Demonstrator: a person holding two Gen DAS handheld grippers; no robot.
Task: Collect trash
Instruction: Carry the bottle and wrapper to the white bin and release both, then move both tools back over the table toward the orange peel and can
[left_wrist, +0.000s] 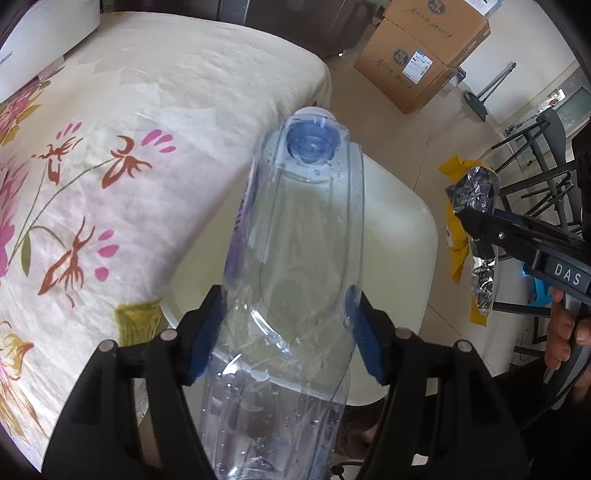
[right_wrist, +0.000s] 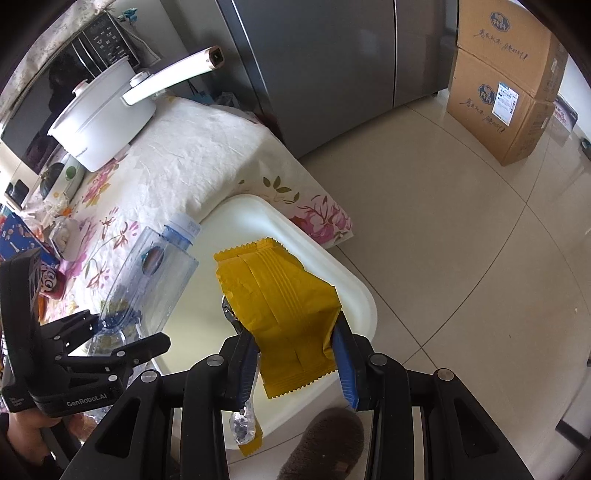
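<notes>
My left gripper (left_wrist: 286, 332) is shut on a clear plastic bottle (left_wrist: 295, 240) with a blue cap, held over the white bin (left_wrist: 406, 236) beside the table. The bottle (right_wrist: 155, 273) and the left gripper (right_wrist: 122, 332) also show in the right wrist view. My right gripper (right_wrist: 295, 354) is shut on a yellow snack wrapper (right_wrist: 280, 291) with a silver inside, held above the white bin (right_wrist: 332, 266). In the left wrist view the wrapper (left_wrist: 469, 206) hangs from the right gripper (left_wrist: 476, 221) at the right.
A table with a floral cloth (left_wrist: 129, 147) lies left of the bin, with a white pot (right_wrist: 103, 118) and small items on it. Cardboard boxes (right_wrist: 506, 85) stand on the tiled floor by a grey fridge (right_wrist: 332, 66). A slipper (right_wrist: 325, 443) is below.
</notes>
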